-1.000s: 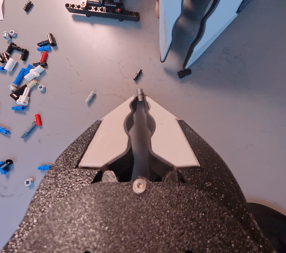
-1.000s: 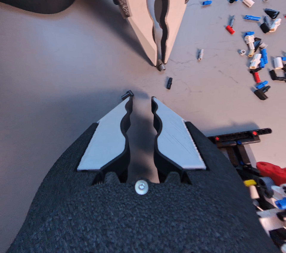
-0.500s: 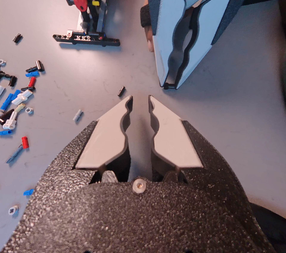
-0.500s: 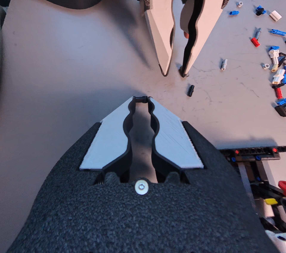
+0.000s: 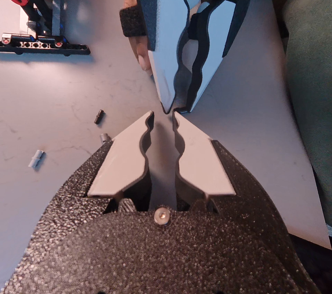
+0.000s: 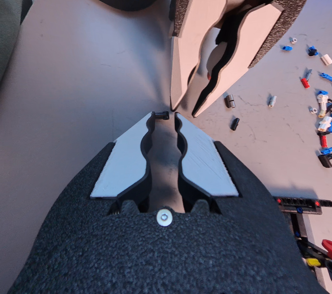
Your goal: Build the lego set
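Nearest the lens in the left wrist view, the left gripper [image 5: 163,114] fills the lower half of the frame with its fingers parted by a clear gap and nothing between them; it looks ready to receive something rather than to carry it

In the right wrist view the right gripper [image 6: 163,114] is also parted. A small black pin [image 6: 161,116] sits crosswise at its tips, one end against the frame-left finger and the other end short of the frame-right finger. So it seems to rest on that tip and is not pinched from both sides, though whether it lies on the table [image 6: 89,69] or clings to the finger I cannot tell

The two tools meet tip to tip at frame centre, probably so the pin can be passed across or turned into a better hold for pushing into a hole

Just beyond, three loose pieces lie apart on the table: a second black pin [image 6: 235,124], a dark grey sleeve [image 6: 230,100] and a light grey pin [image 6: 272,100]. The sleeve is half hidden by the left tool in its own view

At the right edge, farther off, is the scatter of blue, red and white parts [image 6: 323,114], kept to one side as stock

The partly built model [image 5: 45,46] stands at upper left of the left view, well apart from both tools, with its long black beam facing the work area
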The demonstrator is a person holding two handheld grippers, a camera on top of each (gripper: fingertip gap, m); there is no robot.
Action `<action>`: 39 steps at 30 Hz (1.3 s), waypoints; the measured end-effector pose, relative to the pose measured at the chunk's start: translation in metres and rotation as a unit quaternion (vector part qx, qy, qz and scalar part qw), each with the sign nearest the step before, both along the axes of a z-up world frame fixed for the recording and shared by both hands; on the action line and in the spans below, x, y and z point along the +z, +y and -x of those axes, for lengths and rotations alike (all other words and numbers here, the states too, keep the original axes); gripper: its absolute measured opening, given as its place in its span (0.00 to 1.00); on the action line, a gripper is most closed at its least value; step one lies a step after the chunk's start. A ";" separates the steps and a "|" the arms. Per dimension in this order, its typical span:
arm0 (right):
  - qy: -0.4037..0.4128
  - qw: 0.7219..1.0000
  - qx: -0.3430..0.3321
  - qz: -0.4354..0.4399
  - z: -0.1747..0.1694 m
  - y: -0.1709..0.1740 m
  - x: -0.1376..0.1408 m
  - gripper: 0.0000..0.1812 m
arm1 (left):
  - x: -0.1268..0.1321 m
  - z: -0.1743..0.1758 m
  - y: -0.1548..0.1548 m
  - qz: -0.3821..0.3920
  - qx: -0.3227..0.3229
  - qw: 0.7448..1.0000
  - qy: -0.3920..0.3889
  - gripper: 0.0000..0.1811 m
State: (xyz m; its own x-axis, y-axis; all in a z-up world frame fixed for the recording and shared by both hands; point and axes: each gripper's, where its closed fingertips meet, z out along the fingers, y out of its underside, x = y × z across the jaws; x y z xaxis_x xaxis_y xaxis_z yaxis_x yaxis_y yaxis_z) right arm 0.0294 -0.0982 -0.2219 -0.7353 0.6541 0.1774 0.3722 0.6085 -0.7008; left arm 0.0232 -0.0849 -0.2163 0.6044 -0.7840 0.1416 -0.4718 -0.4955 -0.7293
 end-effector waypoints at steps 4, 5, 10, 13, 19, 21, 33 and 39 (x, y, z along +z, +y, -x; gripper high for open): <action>0.004 1.000 -0.012 -0.016 0.000 0.010 0.001 0.17 | -0.005 0.000 -0.001 0.008 -0.003 1.000 0.007 0.11; 0.004 1.000 -0.017 -0.019 0.000 0.013 0.001 0.17 | -0.006 0.000 -0.002 0.010 -0.004 1.000 0.006 0.11; 0.007 0.999 -0.039 -0.025 0.000 0.029 0.001 0.15 | -0.006 0.001 -0.002 0.012 -0.003 1.000 0.006 0.11; 0.010 0.998 -0.059 -0.022 0.002 0.038 0.002 0.12 | -0.007 0.001 -0.001 0.010 -0.001 1.000 0.009 0.12; 0.038 0.991 -0.126 0.003 0.015 0.066 0.015 0.10 | -0.007 -0.004 0.000 0.001 -0.006 1.000 0.017 0.14; 0.047 0.987 -0.152 0.006 0.020 0.075 0.017 0.10 | -0.008 -0.007 0.000 -0.002 -0.011 1.000 0.021 0.14; 0.004 0.978 -0.211 -0.004 0.060 0.071 0.000 0.10 | -0.008 0.004 0.005 -0.013 0.010 0.999 0.045 0.04; -0.001 0.983 -0.180 -0.034 0.059 0.065 0.000 0.02 | -0.001 0.032 0.025 -0.036 0.090 0.994 0.040 0.07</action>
